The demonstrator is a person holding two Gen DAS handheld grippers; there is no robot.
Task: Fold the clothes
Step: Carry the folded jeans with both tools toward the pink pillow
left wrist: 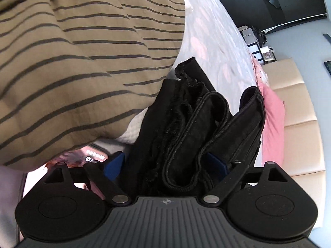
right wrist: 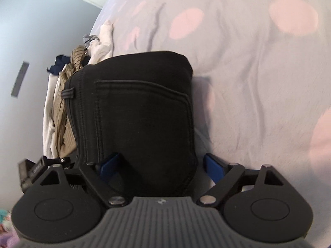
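Observation:
Folded black jeans [left wrist: 196, 128] lie on the bed, their stacked layers and frayed hems facing me in the left wrist view. My left gripper [left wrist: 165, 164] stands open, its blue pads [left wrist: 113, 163] on either side of the bundle's near end. In the right wrist view the same jeans [right wrist: 140, 103] show a back pocket and a belt loop. My right gripper [right wrist: 161, 165] is open around their near edge. Its right pad [right wrist: 213, 165] stands clear of the cloth, while the left pad is partly covered by it.
A tan garment with dark stripes [left wrist: 72, 51] bulges at the left, close to the jeans. The sheet [right wrist: 258, 62] is pale with pink spots. A pink pillow [left wrist: 273, 124] and a beige headboard [left wrist: 300, 124] are at the right. More clothes [right wrist: 60, 107] are piled left of the jeans.

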